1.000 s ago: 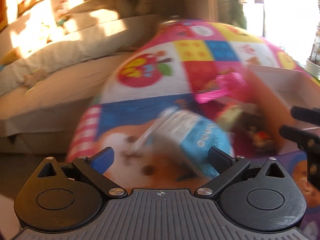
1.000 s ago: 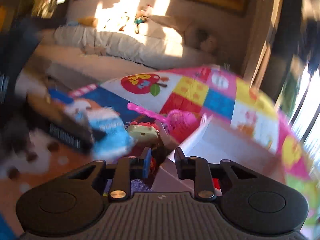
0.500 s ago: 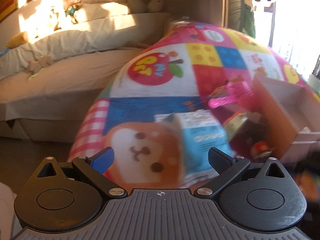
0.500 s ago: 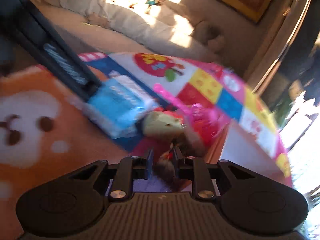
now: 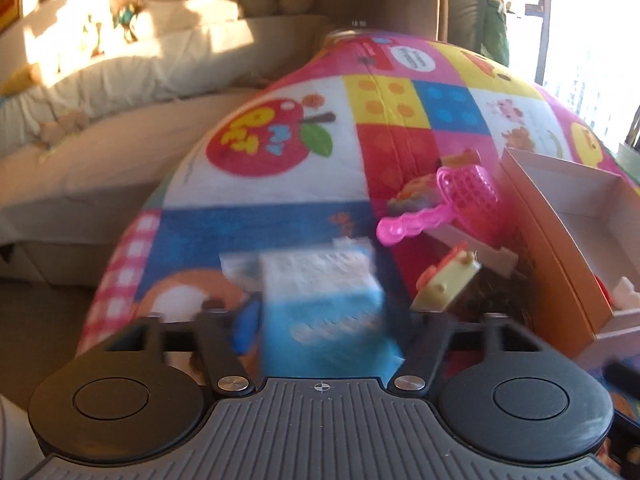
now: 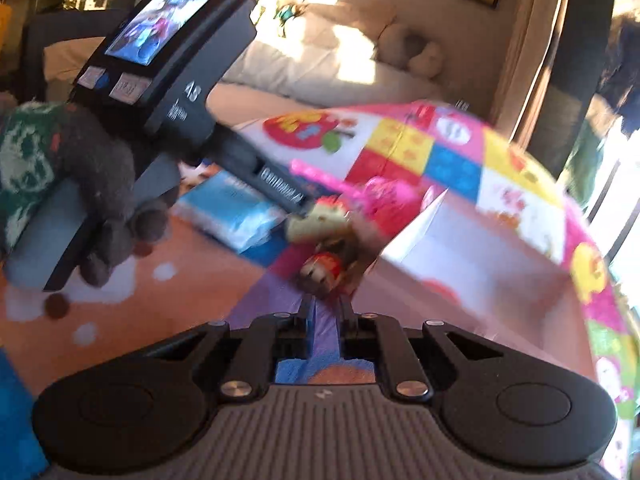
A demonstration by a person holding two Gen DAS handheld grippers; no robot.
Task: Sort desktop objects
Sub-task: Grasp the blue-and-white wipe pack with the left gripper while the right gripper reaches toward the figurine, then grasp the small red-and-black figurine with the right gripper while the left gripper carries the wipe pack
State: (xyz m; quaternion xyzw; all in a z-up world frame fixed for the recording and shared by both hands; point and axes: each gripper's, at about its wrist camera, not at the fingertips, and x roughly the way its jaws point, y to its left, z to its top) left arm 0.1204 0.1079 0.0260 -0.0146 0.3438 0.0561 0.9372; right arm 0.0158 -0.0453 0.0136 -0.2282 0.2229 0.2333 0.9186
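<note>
A blue and white packet (image 5: 324, 304) lies on the colourful play mat (image 5: 280, 148), between the fingers of my left gripper (image 5: 328, 320), which stand against its sides. It also shows in the right wrist view (image 6: 236, 208). My right gripper (image 6: 326, 304) has its jaws nearly together, tips at a small red and brown toy (image 6: 324, 272); whether it grips the toy is blurred. A pink toy racket (image 5: 460, 200) and a yellow toy (image 5: 444, 284) lie beside the open cardboard box (image 5: 568, 216).
The left hand-held gripper body with its screen (image 6: 168, 60) and a gloved hand (image 6: 100, 184) fill the left of the right wrist view. A beige sofa with cushions (image 5: 120, 92) runs behind the mat. A bright window (image 5: 592, 40) is at the right.
My left gripper has moved down onto the blue packet and its fingers have closed in from wide open. My right gripper has moved toward the small red toy by the box.
</note>
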